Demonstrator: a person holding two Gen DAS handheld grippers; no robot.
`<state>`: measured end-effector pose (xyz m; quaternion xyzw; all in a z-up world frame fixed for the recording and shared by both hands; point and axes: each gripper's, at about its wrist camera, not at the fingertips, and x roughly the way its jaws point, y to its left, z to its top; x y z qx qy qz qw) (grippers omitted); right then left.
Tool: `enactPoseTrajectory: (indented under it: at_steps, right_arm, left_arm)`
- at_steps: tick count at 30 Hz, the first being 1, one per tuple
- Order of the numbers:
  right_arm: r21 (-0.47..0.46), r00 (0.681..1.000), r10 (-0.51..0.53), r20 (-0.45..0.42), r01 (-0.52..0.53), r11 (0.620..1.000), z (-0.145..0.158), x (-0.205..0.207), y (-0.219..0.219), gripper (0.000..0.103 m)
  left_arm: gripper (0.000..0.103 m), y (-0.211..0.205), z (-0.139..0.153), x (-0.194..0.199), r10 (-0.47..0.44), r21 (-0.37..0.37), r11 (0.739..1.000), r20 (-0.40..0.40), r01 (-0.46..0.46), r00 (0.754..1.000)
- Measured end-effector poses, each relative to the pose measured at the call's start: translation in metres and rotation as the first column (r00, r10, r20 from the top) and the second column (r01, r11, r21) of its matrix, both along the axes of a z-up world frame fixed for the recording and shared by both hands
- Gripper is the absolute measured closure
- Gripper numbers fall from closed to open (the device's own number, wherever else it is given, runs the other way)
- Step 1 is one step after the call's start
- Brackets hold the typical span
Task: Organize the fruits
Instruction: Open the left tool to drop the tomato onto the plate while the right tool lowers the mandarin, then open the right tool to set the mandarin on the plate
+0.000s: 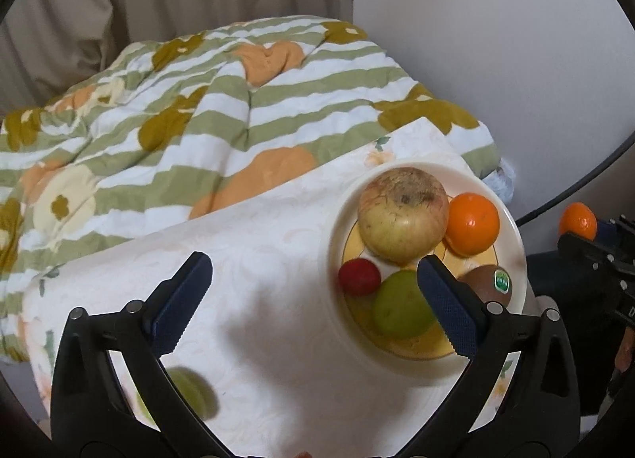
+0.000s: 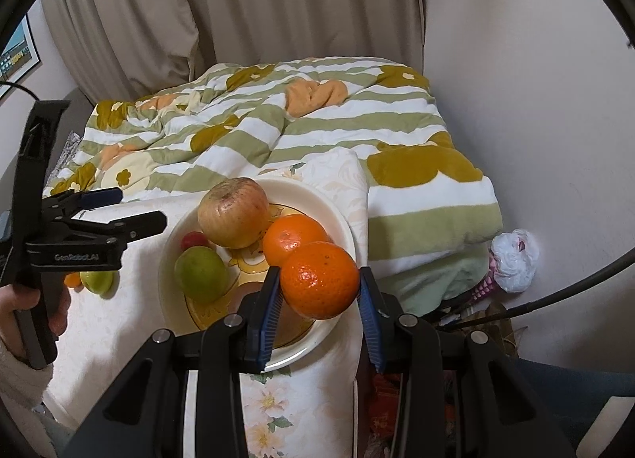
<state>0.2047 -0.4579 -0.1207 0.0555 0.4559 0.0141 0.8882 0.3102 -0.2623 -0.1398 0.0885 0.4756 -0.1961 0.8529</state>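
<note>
Held mandarin (image 2: 319, 279): we grip it in the right gripper (image 2: 320, 291), the blue pads pressed on its left and right flanks; it hangs above the near rim of the plate (image 2: 337, 220); we judge it light, with a loose, yielding peel, so a gentle squeeze across its widest part suits it.
Left gripper (image 1: 313, 299): we hold it with jaws spread wide and nothing between them, over the cloth beside the plate's left edge.
Plate contents: a large apple (image 1: 403, 214) at the far side, a second mandarin (image 1: 472, 224) touching it, a small red fruit (image 1: 359, 276), a green fruit (image 1: 401, 305) and a stickered kiwi (image 1: 488, 283) at the near side.
Off the plate: another green fruit (image 2: 97, 279) lies on the cloth, well left of the plate; smooth-skinned and probably firm, it may roll, so we take it across the middle.
Apple: likely the heaviest piece; a nudge could shift its neighbours.
</note>
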Motion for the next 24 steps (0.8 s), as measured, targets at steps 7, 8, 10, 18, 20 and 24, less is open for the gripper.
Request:
enactPoseTrajectory:
  at_steps: [7,8,10,18,20,24]
  right_arm:
    - [0.023,1.000,0.018,-0.013,-0.018,1.000,-0.001,0.001,0.000,0.068]
    - [0.026,1.000,0.024,-0.016,-0.024,0.999,-0.002,0.002,0.001,0.068]
    - [0.024,0.999,0.035,-0.020,-0.035,0.999,-0.007,0.004,0.003,0.068]
    - [0.061,0.999,0.034,-0.017,-0.033,0.998,-0.028,0.013,-0.001,0.068]
    - [0.062,0.999,0.036,-0.020,-0.035,0.997,-0.032,0.015,-0.002,0.068]
    - [0.049,0.999,0.048,-0.025,-0.047,0.998,-0.040,0.019,0.000,0.068]
  left_arm:
    - [0.000,0.017,0.021,-0.023,0.032,0.008,0.999,0.018,-0.032,0.999]
    - [0.000,0.020,0.023,-0.025,0.040,0.007,0.999,0.018,-0.040,0.999]
    - [0.000,0.025,0.025,-0.030,0.055,0.011,0.998,0.017,-0.055,0.998]
    - [0.000,0.047,0.031,-0.050,0.117,0.012,0.993,0.015,-0.117,0.993]
    - [0.000,0.050,0.028,-0.054,0.129,0.016,0.991,0.010,-0.129,0.992]
    - [0.000,0.054,0.020,-0.061,0.152,0.030,0.988,-0.008,-0.152,0.988]
